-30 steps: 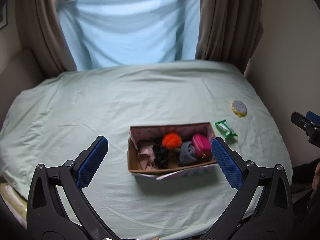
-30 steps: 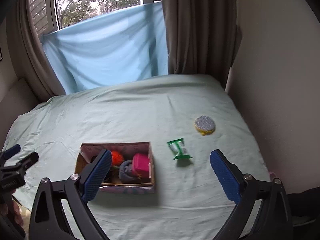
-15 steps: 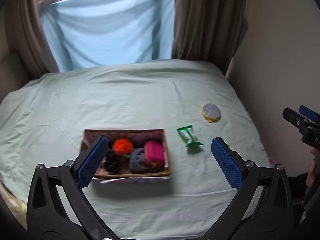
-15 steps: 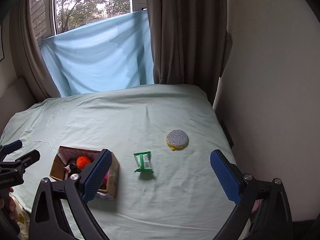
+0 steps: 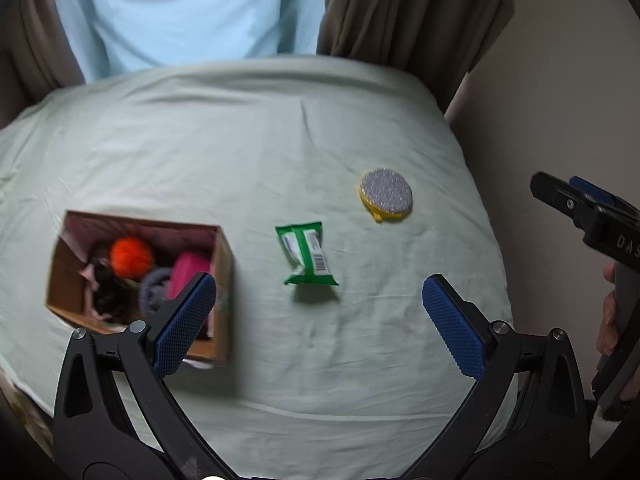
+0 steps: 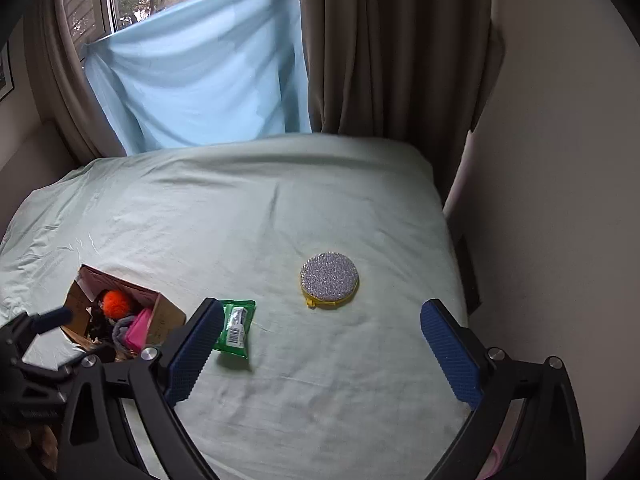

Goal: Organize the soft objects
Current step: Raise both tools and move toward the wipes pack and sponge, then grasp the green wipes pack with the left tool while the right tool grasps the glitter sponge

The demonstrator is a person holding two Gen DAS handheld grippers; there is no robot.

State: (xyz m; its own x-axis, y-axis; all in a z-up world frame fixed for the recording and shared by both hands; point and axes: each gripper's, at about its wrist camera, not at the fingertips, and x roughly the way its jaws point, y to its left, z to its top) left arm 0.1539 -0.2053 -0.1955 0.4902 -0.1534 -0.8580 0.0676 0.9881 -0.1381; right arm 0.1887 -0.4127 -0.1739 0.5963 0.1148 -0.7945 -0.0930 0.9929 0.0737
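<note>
Both views have swung rightward since a second ago. The cardboard box (image 5: 136, 276) on the bed (image 5: 240, 152) holds an orange pompom (image 5: 131, 257), pink pouch (image 5: 188, 276) and grey scrunchie (image 5: 154, 290). Beside it lie a crinkly green packet (image 5: 306, 254) and round glittery pouch (image 5: 386, 195). The left hand-held gripper (image 5: 319, 322) and right hand-held gripper (image 6: 322, 354) both gape wide, empty.

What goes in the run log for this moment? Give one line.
left gripper: open, empty | right gripper: open, empty | green packet, round pouch: on bed | box: part-filled

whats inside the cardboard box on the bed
Inside the cardboard box: an orange pompom, a pink pouch, a grey scrunchie and something black. Anything beneath them is covered.
</note>
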